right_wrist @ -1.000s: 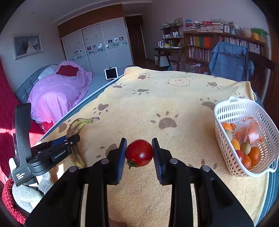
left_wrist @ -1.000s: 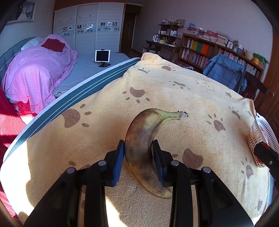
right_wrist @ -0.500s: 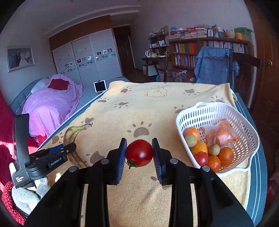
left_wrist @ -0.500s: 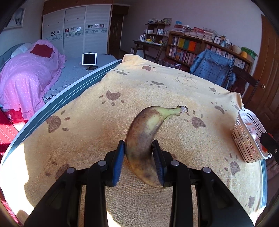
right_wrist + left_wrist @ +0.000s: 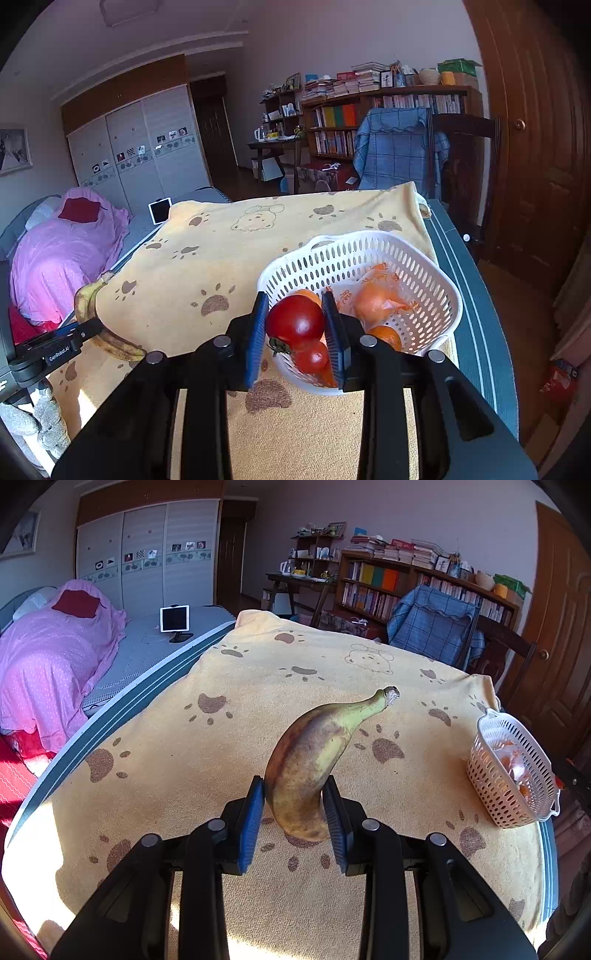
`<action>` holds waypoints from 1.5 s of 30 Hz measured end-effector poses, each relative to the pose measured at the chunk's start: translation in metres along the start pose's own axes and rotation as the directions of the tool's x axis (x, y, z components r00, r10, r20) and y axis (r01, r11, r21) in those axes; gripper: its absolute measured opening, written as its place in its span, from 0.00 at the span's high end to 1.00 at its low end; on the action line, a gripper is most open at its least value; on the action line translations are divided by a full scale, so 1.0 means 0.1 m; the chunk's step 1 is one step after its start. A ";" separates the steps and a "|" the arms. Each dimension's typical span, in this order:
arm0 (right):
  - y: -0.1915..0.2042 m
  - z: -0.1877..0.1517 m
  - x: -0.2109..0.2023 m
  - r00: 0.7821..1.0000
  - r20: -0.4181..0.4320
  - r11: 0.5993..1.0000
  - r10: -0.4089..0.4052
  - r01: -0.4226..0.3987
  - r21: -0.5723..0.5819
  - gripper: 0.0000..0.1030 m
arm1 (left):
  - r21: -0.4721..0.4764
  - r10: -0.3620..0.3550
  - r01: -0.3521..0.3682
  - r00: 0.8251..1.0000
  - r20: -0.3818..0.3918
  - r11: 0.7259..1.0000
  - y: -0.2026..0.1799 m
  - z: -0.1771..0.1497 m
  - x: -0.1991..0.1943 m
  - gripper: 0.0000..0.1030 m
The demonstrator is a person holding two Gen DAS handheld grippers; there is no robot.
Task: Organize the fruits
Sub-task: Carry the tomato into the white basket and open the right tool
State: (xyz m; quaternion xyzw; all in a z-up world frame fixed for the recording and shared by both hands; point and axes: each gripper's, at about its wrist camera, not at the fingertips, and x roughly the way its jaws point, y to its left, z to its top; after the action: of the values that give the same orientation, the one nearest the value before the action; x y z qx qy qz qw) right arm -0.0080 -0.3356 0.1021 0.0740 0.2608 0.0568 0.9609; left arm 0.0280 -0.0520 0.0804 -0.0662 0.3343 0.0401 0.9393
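1. The left gripper (image 5: 294, 799) is clamped on a brown-mottled banana (image 5: 314, 760) — its blue pads press the fruit's lower half, and the stem end points up and to the right, clear of the cloth.
2. The right gripper (image 5: 295, 323) is closed on a red tomato (image 5: 294, 321), held just at the near rim of the white basket (image 5: 436, 284).
3. Inside the basket lie oranges (image 5: 386, 336), a smaller red fruit (image 5: 312, 356) and an orange plastic bag (image 5: 376, 299).
4. In the left wrist view the basket stands well to the right of the banana, near the table's edge.
5. Both grippers are above a yellow paw-print cloth (image 5: 258, 686) covering a table with a blue striped border (image 5: 476, 325).
6. Beyond it: a bed under a pink cover (image 5: 51, 657), a tablet (image 5: 174, 618) on a stand, white wardrobes (image 5: 147, 554), a bookshelf (image 5: 402, 583) and a chair draped in a blue blanket (image 5: 395, 147).
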 end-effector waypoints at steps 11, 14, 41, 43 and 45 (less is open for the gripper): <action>-0.40 -0.01 0.21 0.995 -0.034 0.992 -0.097 0.099 0.077 0.71 | 0.036 -0.030 0.030 1.000 0.004 0.999 -0.23 0.06 -0.02 0.68; -0.47 -0.01 0.21 0.994 -0.028 0.989 -0.106 0.108 0.099 0.71 | 0.048 -0.051 0.050 0.999 0.014 0.998 -0.30 0.08 -0.03 0.68; -0.75 -0.04 0.07 0.984 0.079 0.961 -0.161 0.138 0.240 0.48 | 0.163 -0.292 0.287 0.956 0.003 0.944 -1.35 0.53 -0.01 0.68; -0.77 -0.04 0.04 0.979 0.091 0.956 -0.181 0.154 0.250 0.48 | 0.170 -0.318 0.315 0.948 -0.009 0.934 -1.46 0.56 0.00 0.68; -0.79 -0.04 0.03 0.976 0.100 0.953 -0.192 0.161 0.256 0.48 | 0.183 -0.342 0.341 0.939 -0.026 0.922 -1.58 0.59 0.02 0.68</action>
State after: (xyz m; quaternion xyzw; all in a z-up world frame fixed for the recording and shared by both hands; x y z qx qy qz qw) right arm -0.0021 -0.4126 0.0835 0.1723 0.2114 -0.0669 0.9598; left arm 0.0850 -0.1988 0.1393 -0.0360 0.3168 -0.1552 0.9350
